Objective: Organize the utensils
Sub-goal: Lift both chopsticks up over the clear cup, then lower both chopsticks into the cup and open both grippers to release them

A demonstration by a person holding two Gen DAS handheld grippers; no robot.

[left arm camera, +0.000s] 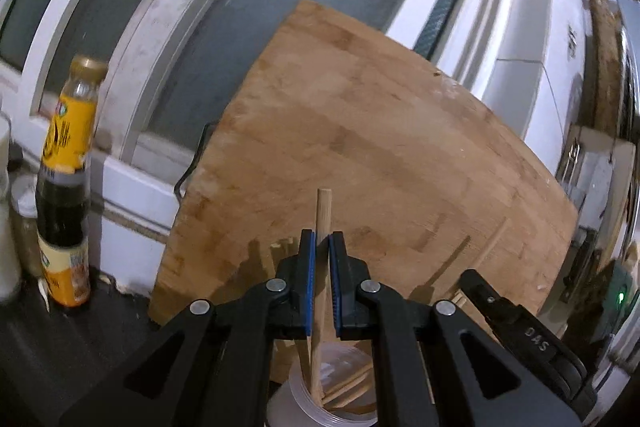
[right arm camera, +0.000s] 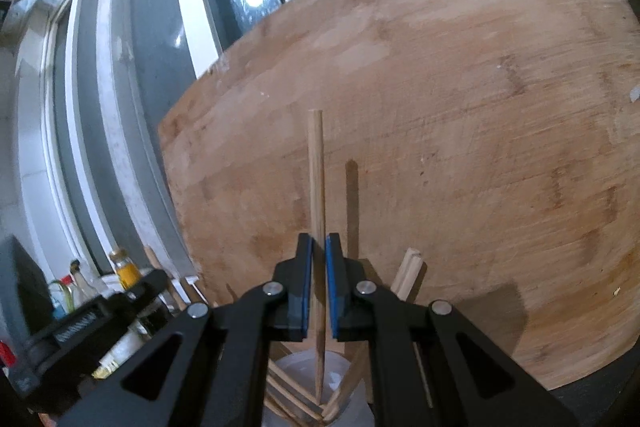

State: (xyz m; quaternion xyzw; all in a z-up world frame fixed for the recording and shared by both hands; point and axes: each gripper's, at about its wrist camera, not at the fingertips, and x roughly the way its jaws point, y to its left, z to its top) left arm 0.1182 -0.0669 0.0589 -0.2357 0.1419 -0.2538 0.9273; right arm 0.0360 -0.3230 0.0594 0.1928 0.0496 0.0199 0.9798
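Lowering chopsticks into the holder looked like the step in hand. The left hand-held gripper (left arm camera: pixel 322 239) was pinching one wooden chopstick (left arm camera: pixel 323 211) between its blue pads, nearly upright, its lower end already inside the clear plastic cup (left arm camera: pixel 298 393) below, among the chopsticks lying there. The right hand-held gripper (right arm camera: pixel 319 241) was likewise pressed onto a second chopstick (right arm camera: pixel 316 167), its tapered tip down in the same cup (right arm camera: pixel 296 363). Both sticks rose above the fingertips and passed down between the pads, in front of the bamboo cutting board (left arm camera: pixel 360 131) leaning by the window. A sauce bottle (left arm camera: pixel 66 183) stood on the dark desk (left arm camera: pixel 60 343) to the left. Next, each grip would probably need to spread so that its stick dropped in without tipping the cup.
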